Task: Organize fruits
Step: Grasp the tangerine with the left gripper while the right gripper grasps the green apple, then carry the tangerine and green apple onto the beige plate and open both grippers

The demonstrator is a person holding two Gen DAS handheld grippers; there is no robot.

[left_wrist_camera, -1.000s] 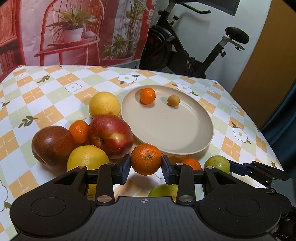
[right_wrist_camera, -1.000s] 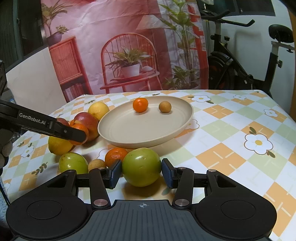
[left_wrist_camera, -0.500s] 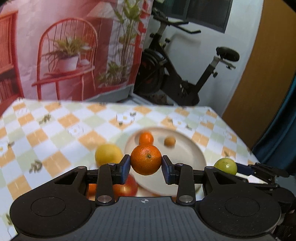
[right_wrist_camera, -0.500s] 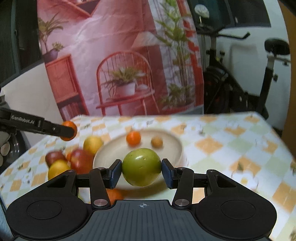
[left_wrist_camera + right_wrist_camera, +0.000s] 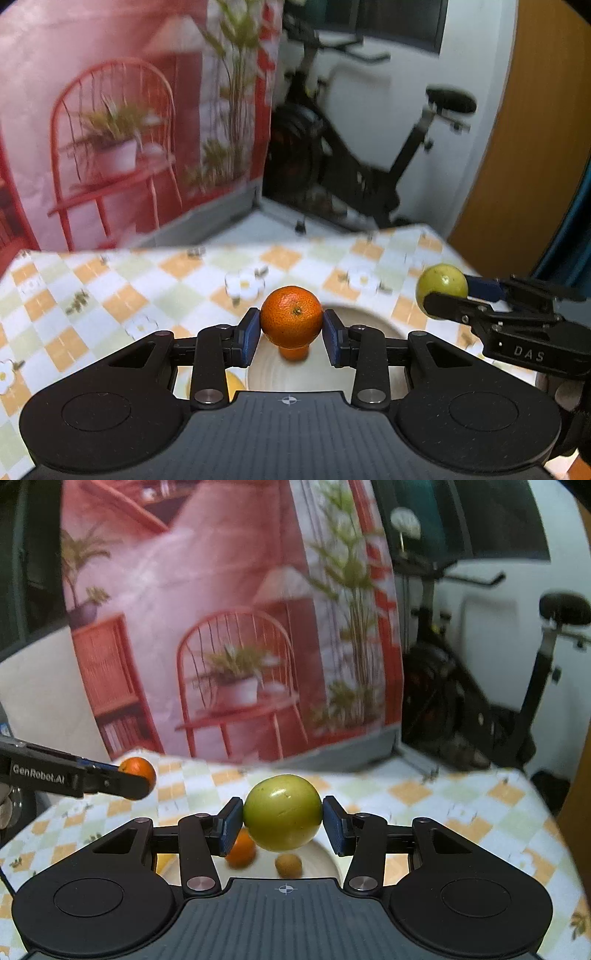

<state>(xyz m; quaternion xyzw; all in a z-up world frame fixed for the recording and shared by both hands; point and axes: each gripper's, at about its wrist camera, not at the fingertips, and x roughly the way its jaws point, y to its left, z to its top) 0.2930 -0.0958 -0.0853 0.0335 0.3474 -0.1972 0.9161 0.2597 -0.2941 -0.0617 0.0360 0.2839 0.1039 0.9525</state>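
My left gripper (image 5: 291, 336) is shut on an orange tangerine (image 5: 291, 316), held in the air above the beige plate (image 5: 373, 325). My right gripper (image 5: 282, 825) is shut on a green round fruit (image 5: 282, 818), also lifted over the plate (image 5: 325, 864). On the plate lie a small orange fruit (image 5: 241, 852) and a small tan fruit (image 5: 289, 865). In the left wrist view the right gripper (image 5: 443, 295) shows at the right with the green fruit (image 5: 441, 283). In the right wrist view the left gripper (image 5: 136, 775) enters from the left with the tangerine (image 5: 137, 768).
A checked tablecloth with flowers (image 5: 110, 295) covers the table. A yellow fruit (image 5: 231, 384) peeks out below the left gripper's fingers. An exercise bike (image 5: 351, 166) and a red printed backdrop (image 5: 221, 627) stand behind the table's far edge.
Both grippers have risen with their fruits and moved forward over the plate. The pile of fruit on the cloth has dropped out of sight beneath them.
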